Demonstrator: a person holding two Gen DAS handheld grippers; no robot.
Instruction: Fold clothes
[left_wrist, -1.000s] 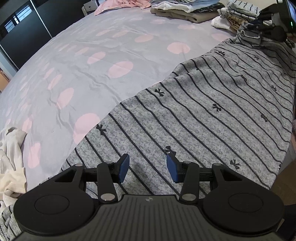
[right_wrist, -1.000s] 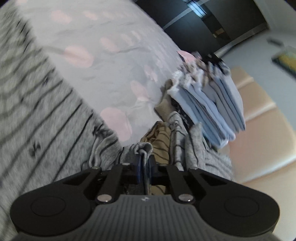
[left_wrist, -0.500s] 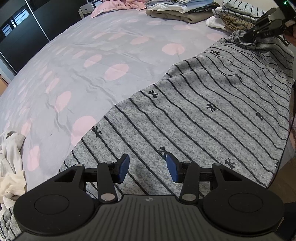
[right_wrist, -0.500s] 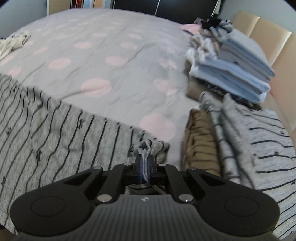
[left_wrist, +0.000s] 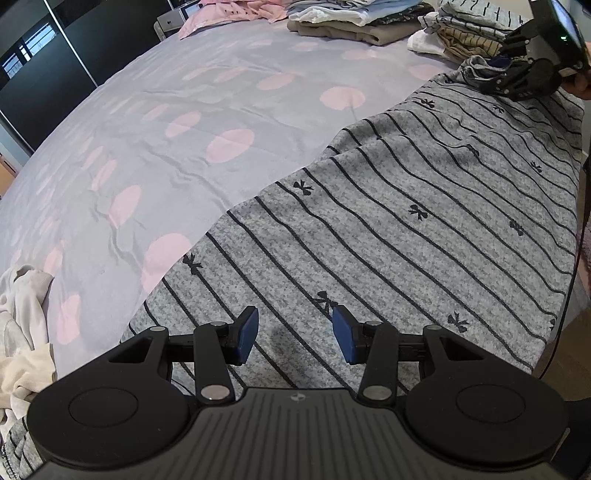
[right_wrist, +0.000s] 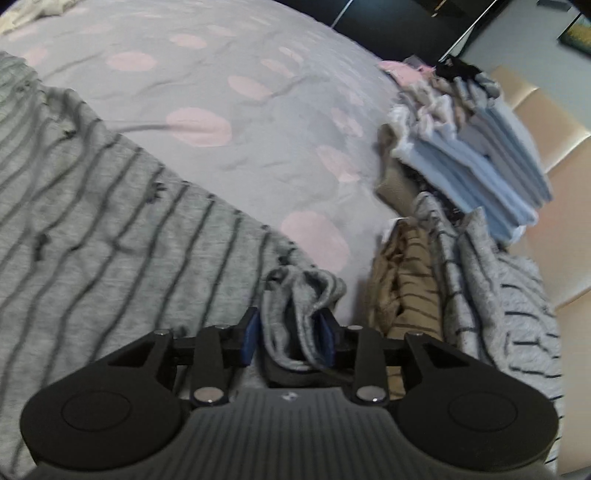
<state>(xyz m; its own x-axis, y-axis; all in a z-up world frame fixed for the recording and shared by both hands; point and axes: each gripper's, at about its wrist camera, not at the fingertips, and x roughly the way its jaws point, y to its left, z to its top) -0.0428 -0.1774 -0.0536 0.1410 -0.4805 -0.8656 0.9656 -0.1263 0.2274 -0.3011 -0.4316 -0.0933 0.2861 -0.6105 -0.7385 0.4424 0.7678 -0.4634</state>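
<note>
- Right hand-held gripper (right_wrist: 290, 339): we see its jaws opening, bunched garment corner between them; left hand-held gripper (left_wrist: 294, 339) spread, empty.
- Striped grey garment (left_wrist: 406, 236) lies on bed (left_wrist: 184, 110), toward 3 o'clock; we judge it soft, light, best pinched at corners.

The left gripper (left_wrist: 294, 339) points steeply down, its blue pads (left_wrist: 247, 334) parted with nothing between them. The right gripper (right_wrist: 290, 334), seen at two o'clock from the left, tilts down; its jaws are opening, bunched cloth between them.

bedspread (left_wrist: 155, 122) open (left) | folded stacks (right_wrist: 476, 155) block right — headboard side
</note>
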